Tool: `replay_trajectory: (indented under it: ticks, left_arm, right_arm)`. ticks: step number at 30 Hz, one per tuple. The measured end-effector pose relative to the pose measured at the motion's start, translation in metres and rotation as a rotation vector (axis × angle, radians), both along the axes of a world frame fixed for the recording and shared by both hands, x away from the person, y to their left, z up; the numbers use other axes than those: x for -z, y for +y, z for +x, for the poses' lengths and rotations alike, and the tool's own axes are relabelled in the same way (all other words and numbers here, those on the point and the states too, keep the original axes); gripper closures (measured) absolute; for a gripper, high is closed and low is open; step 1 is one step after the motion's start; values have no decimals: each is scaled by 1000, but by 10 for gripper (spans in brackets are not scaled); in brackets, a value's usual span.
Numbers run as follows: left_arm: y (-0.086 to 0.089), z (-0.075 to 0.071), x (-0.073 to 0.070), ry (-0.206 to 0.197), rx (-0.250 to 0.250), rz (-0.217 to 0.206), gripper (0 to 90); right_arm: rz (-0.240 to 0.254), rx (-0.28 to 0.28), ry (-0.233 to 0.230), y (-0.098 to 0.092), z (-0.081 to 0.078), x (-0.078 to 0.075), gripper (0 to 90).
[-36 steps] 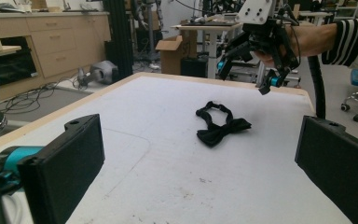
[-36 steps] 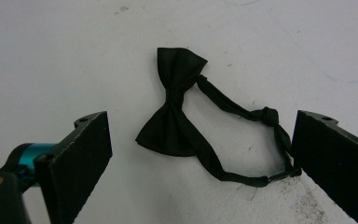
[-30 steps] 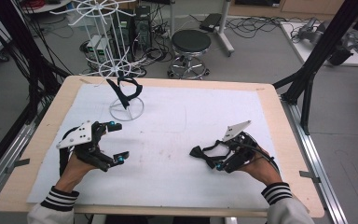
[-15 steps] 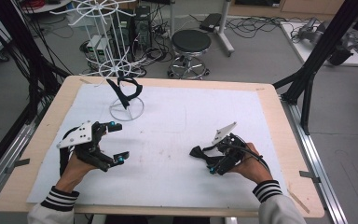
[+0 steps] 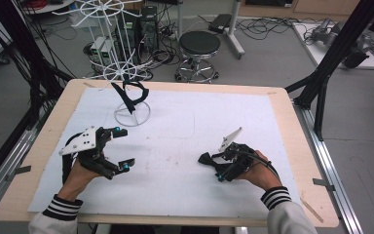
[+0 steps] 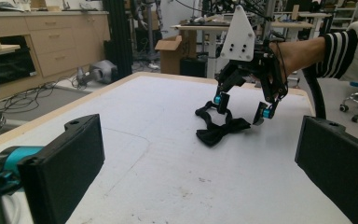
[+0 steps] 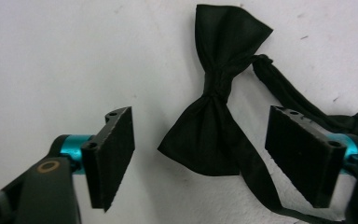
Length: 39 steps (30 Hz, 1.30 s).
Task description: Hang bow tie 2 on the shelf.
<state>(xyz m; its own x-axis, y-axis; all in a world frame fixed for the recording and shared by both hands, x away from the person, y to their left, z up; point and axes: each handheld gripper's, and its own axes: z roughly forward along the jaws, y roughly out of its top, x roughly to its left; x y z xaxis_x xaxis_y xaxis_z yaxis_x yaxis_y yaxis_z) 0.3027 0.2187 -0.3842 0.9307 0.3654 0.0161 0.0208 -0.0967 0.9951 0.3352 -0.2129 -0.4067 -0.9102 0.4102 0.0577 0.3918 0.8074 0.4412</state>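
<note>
A black bow tie (image 7: 214,121) with a thin strap lies flat on the white mat (image 5: 185,136). My right gripper (image 7: 208,156) points down over it, one pad on each side of its lower wing. The jaws have just been closing, but the pads stand clear of the cloth. From above, this gripper (image 5: 213,167) and the bow tie (image 5: 206,159) are at the mat's right front. My left gripper (image 5: 125,147) hovers at the left front, open and holding nothing. Its own view faces the right gripper (image 6: 242,116) and the bow tie (image 6: 221,130).
A white wire stand (image 5: 132,114) with a ring base sits at the back left of the mat, and a second black bow tie (image 5: 129,97) hangs from it. The wooden table edge (image 5: 292,122) frames the mat. A stool (image 5: 199,46) stands beyond the table.
My right gripper has dropped slightly and shifted left over the bow tie, and its jaws have narrowed around it. The left gripper has stayed put.
</note>
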Motion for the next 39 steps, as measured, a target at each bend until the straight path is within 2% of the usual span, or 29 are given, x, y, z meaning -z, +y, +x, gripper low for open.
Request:
replay_trajectory:
  ticks: [8,20,29,39]
  left_arm:
    - [1,0,0,-2,1,0,17]
    - [1,0,0,-5,1,1,17]
    - [1,0,0,-2,1,0,18]
    - [1,0,0,-4,2,-1,17]
  right_arm:
    - [-20,-23,28,1,3,3,364]
    - [-65,-22,33,1,5,6,496]
    - [-88,-8,3,-2,8,3,767]
    - [-79,-8,-13,-3,8,1,789]
